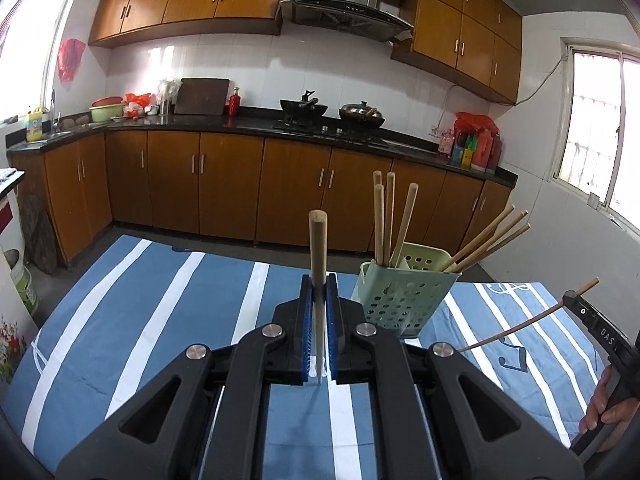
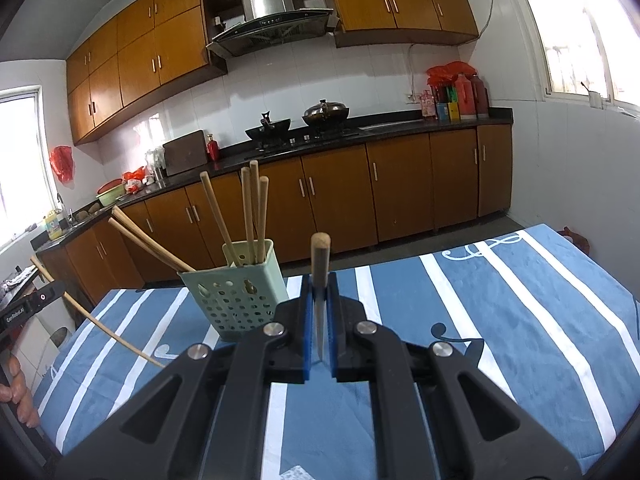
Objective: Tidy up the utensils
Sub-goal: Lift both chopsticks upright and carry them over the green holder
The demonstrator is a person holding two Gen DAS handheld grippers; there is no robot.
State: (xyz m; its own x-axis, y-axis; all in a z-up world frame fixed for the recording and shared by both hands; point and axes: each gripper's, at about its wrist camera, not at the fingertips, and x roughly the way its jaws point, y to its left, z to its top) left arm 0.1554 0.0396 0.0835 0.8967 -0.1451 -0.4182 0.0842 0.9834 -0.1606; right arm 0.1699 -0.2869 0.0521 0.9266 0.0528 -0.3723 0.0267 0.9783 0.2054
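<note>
A pale green perforated utensil holder [image 1: 404, 292] stands on the blue striped tablecloth [image 1: 160, 292] and holds several wooden chopsticks [image 1: 390, 220]. My left gripper [image 1: 320, 288] is shut on one chopstick [image 1: 318, 248] that points forward, just left of the holder. The right gripper [image 1: 570, 296] shows at the right edge with its own chopstick [image 1: 516, 330]. In the right wrist view my right gripper [image 2: 320, 288] is shut on a chopstick [image 2: 320, 256], to the right of the holder [image 2: 236, 296]. The left gripper [image 2: 56, 286] and its chopstick [image 2: 104, 330] show at the left.
Beyond the table's far edge is grey floor and a run of brown cabinets [image 1: 240, 188] under a black counter with a stove and woks [image 1: 304, 106]. A white appliance [image 1: 12, 280] stands left of the table.
</note>
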